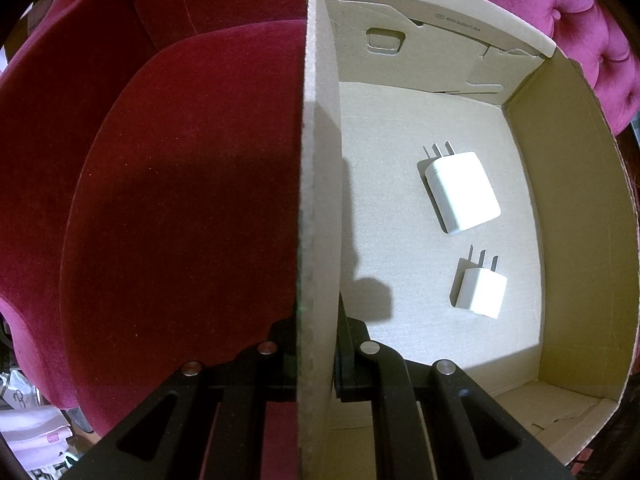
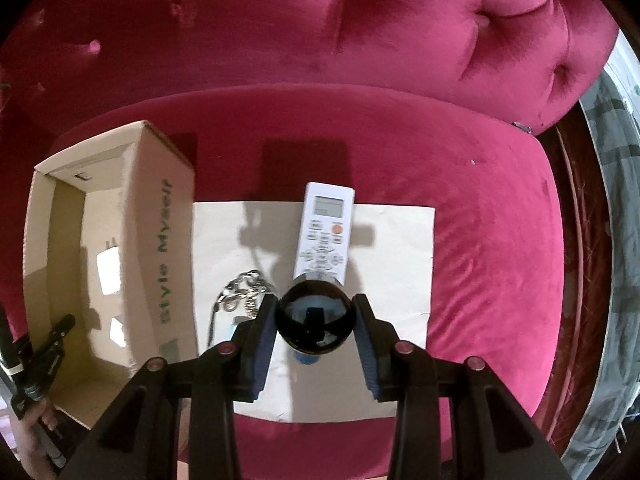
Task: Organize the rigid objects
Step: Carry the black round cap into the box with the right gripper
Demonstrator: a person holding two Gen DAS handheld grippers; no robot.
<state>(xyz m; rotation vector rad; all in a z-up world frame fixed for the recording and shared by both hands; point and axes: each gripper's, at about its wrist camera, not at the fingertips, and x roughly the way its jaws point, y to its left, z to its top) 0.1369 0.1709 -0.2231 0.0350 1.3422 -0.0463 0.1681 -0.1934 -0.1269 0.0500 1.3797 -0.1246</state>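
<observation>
My left gripper (image 1: 316, 356) is shut on the left wall of an open cardboard box (image 1: 320, 184), one finger on each side. Two white plug chargers lie inside, a larger one (image 1: 462, 192) and a smaller one (image 1: 480, 288). In the right wrist view the box (image 2: 160, 240) stands at the left on the sofa seat. My right gripper (image 2: 316, 320) is shut on a shiny black ball (image 2: 316, 322), held above a beige sheet (image 2: 400, 280). A white remote (image 2: 326, 232) and a metal keychain (image 2: 244, 292) lie on the sheet. Something blue (image 2: 306, 358) peeks out under the ball.
Everything rests on a red velvet sofa seat (image 2: 492, 240) with a tufted backrest (image 2: 320, 32) behind. My left gripper also shows at the box's near corner (image 2: 44, 356). A seat cushion (image 1: 180, 200) lies left of the box.
</observation>
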